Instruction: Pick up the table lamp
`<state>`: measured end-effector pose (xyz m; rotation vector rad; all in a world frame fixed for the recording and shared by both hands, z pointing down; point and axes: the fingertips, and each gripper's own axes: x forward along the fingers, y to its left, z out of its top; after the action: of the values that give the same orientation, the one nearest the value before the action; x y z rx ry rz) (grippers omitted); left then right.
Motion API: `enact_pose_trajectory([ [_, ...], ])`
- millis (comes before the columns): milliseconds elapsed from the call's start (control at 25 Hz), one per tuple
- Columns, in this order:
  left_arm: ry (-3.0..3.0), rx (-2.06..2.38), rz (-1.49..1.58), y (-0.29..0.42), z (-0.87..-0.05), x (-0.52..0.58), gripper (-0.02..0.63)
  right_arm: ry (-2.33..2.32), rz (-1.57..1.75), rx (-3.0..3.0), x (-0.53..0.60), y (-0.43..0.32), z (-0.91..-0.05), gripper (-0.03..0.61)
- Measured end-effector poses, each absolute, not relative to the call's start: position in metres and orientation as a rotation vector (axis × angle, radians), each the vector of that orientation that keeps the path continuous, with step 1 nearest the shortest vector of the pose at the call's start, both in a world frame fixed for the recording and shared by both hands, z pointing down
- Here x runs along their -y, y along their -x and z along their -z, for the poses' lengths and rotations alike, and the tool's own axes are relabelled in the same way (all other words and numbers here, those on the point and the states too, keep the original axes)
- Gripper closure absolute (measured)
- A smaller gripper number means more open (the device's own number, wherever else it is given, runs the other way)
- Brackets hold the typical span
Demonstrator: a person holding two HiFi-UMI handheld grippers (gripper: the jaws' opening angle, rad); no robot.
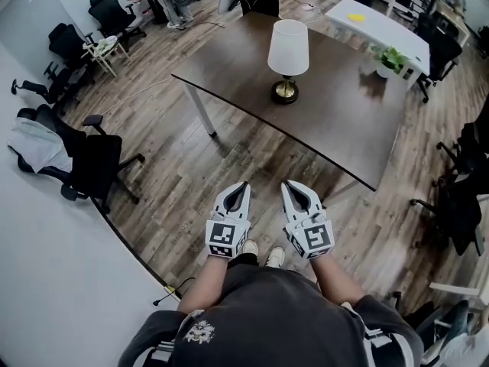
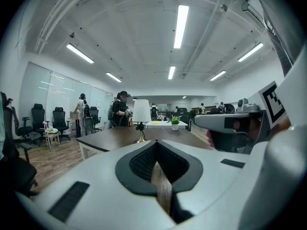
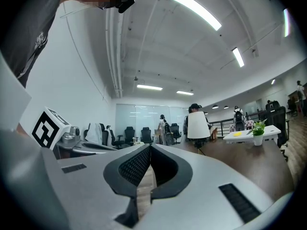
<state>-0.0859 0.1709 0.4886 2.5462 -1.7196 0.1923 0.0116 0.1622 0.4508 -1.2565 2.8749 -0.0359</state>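
Observation:
The table lamp, with a white shade and a brass base, stands upright on a dark brown table. Both grippers hang over the wooden floor, short of the table's near edge and pointing toward it. My left gripper is shut with nothing in it, and so is my right gripper beside it. In the left gripper view the lamp stands far beyond the closed jaws of the left gripper. The right gripper view shows the lamp to the right of the right gripper.
Black office chairs stand at the left by a white wall. A white desk with a potted plant lies beyond the table. More chairs crowd the right. People stand at the back.

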Motion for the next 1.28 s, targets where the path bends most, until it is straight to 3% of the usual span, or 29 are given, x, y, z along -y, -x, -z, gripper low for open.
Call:
enact_pose_trajectory([
  [1280, -2.722, 1.487, -0.085, 0.119, -0.466, 0.039, 0.606, 1.538, -0.058, -2.827, 0.031, 0.022, -0.44, 0.552],
])
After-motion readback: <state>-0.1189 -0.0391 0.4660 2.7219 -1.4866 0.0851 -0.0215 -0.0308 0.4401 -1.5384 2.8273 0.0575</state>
